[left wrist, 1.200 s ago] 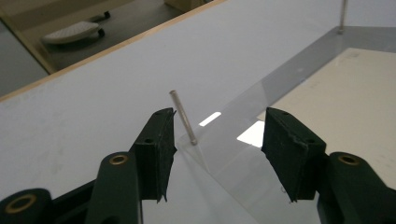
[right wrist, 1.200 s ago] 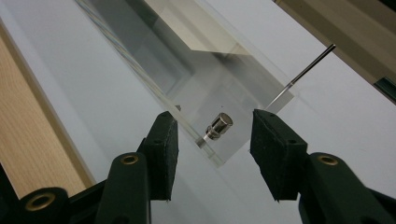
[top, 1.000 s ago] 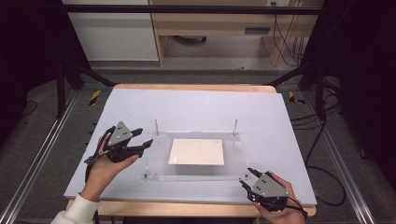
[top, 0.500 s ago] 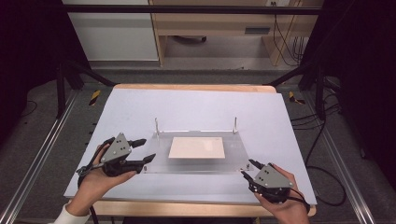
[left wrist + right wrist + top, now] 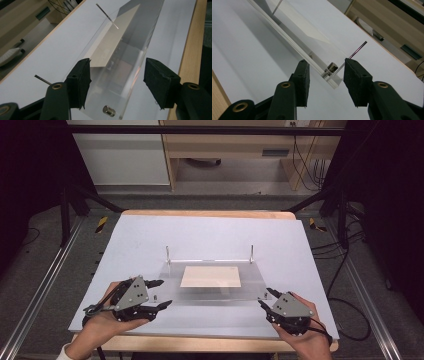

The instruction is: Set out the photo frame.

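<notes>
A clear acrylic plate lies flat on the white table, with a cream card at its middle. Two thin metal posts stand at its back corners. My left gripper sits at the plate's near left corner, jaws open. In the left gripper view the plate's corner and a small metal stud lie between the pads without touching them. My right gripper is at the near right corner, also open. In the right gripper view that corner's stud lies just ahead of the gap.
The table's wooden front edge runs close behind both hands. Metal rails flank the table, and cables lie on the floor at the right. A cabinet and a wooden bench stand beyond the far edge.
My left gripper has drawn back from the plate's left side toward the near edge, ending at the near left corner. The right gripper has lifted slightly at the near right corner.
</notes>
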